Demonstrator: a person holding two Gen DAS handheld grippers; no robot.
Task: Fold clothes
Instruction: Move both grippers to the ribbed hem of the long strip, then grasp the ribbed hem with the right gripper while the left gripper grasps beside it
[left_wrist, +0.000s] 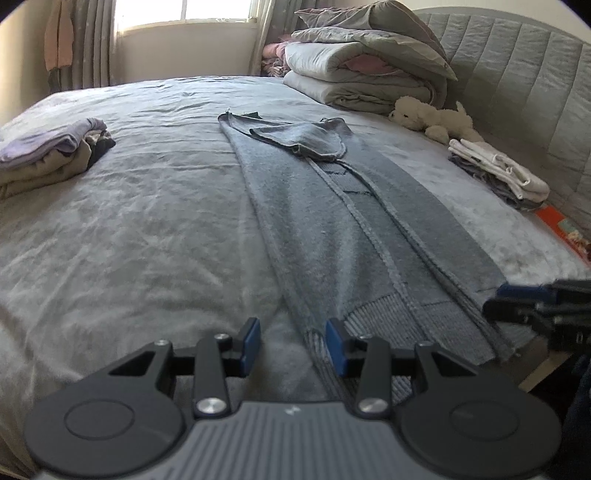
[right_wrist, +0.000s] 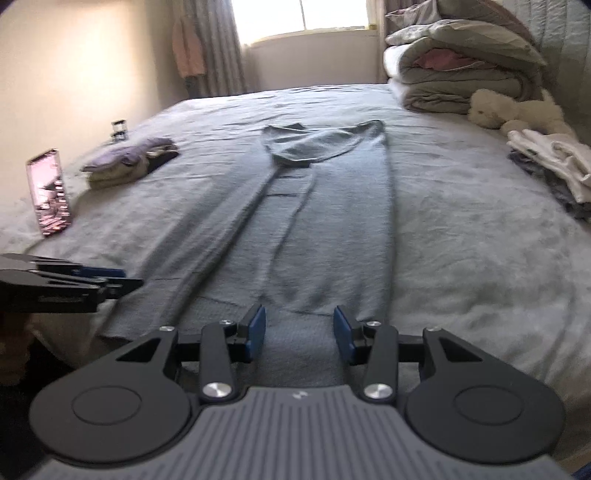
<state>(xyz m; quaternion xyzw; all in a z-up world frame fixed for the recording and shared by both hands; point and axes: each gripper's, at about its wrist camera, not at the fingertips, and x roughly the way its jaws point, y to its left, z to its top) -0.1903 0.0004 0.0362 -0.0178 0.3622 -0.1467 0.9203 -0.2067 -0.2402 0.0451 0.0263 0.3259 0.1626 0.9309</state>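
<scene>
A long grey knit garment (left_wrist: 332, 221) lies folded lengthwise into a narrow strip on the bed, its ribbed hem nearest me and its sleeves laid over the far end. My left gripper (left_wrist: 293, 345) is open over the hem's left corner, with the cloth edge running between its blue pads. My right gripper (right_wrist: 299, 334) is open above the hem's right part (right_wrist: 303, 288), holding nothing. Each gripper appears in the other's view, the right gripper (left_wrist: 535, 302) at the right edge and the left gripper (right_wrist: 92, 282) at the left edge.
The grey bedspread (left_wrist: 129, 240) surrounds the garment. A pile of folded clothes (left_wrist: 48, 151) sits at the left, white folded clothes (left_wrist: 498, 170) at the right, a plush toy (left_wrist: 432, 118) and stacked duvets (left_wrist: 369, 66) by the headboard. A phone (right_wrist: 48, 192) stands at the left.
</scene>
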